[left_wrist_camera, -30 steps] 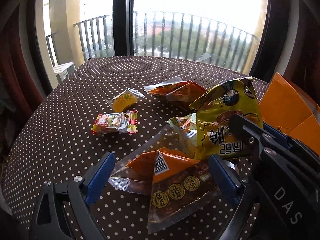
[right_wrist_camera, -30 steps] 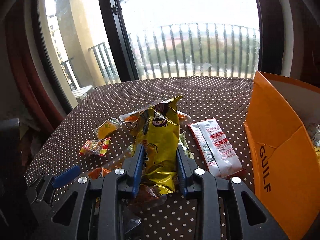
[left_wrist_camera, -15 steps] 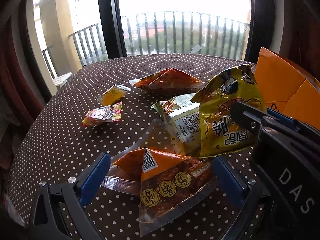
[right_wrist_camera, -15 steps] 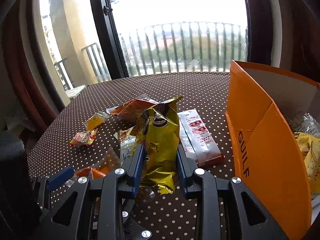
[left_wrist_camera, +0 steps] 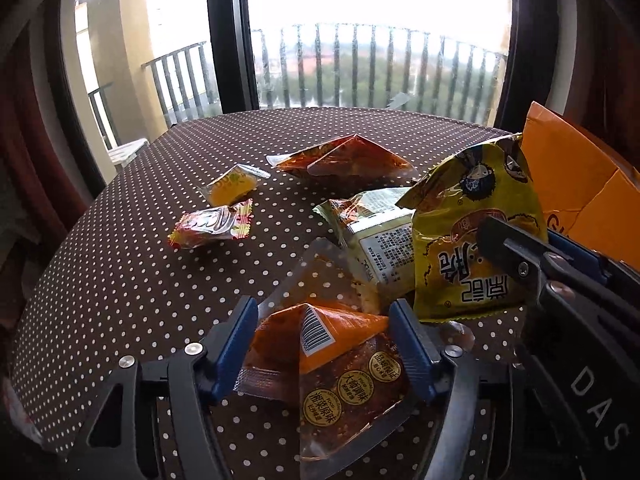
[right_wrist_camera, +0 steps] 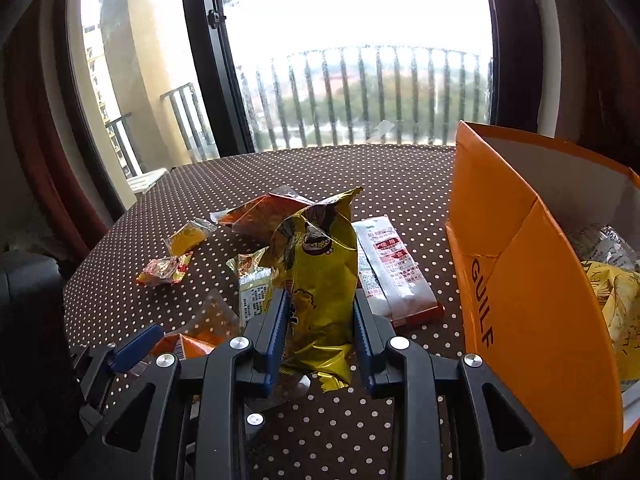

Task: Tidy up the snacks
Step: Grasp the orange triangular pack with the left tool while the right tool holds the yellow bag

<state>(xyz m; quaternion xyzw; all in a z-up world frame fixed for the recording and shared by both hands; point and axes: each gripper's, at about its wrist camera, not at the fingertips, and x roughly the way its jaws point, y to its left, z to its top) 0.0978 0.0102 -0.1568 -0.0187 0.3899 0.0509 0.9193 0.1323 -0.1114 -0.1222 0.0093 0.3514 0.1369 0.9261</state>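
Yellow packet (right_wrist_camera: 320,280) clamped upright in right hand-held gripper (right_wrist_camera: 320,332) — beside orange box (right_wrist_camera: 532,320).

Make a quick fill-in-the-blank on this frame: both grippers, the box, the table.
1. The right gripper has its jaws shut on the ____ snack bag.
2. The left gripper has its jaws around the triangular ____ pouch.
3. The letters printed on the orange box read ____.
4. The brown tablecloth is patterned with white ____.

Missing words: yellow; orange; GUILF; dots
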